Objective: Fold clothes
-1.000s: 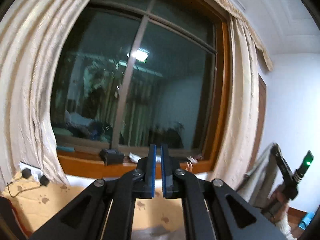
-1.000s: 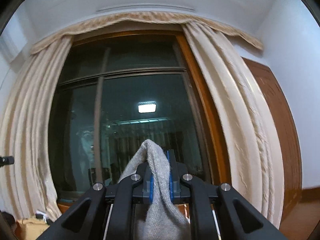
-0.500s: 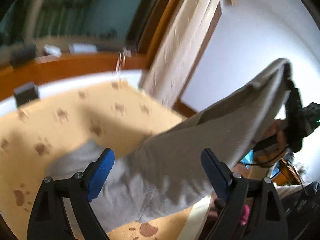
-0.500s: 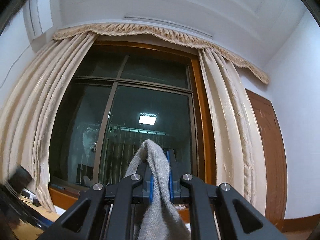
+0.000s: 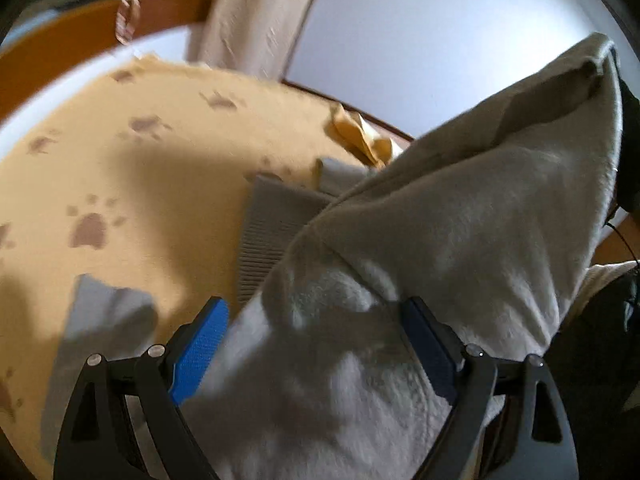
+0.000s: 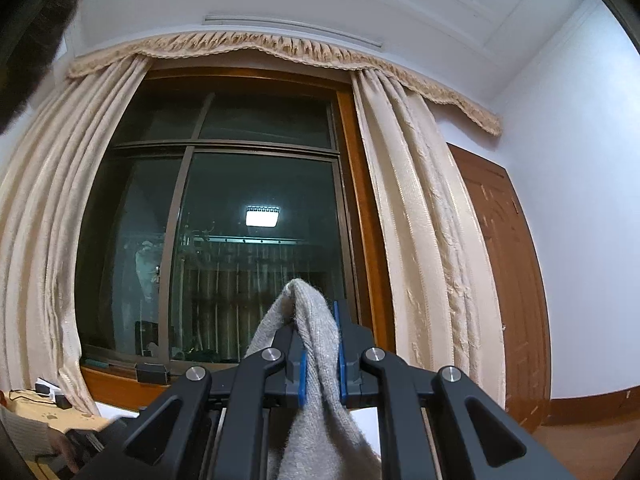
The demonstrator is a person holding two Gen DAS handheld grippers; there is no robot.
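L gripper (image 5: 314, 344) jaws wide, grey sweater (image 5: 460, 240) between pads, unpinched, over paw-print sheet (image 5: 140, 168). R gripper (image 6: 319, 356) clamped on sweater fold.

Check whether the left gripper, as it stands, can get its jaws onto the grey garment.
Probably yes. The left gripper has its jaws wide apart with the grey garment already lying between them, nothing blocking; the right gripper holds its other end up.

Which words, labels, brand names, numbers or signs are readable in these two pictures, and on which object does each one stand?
None: no readable text in either view.
The yellow cloth carries only paw prints, no letters.
The grey garment shows no label or tag.
The small dark devices on the windowsill are too small to read.
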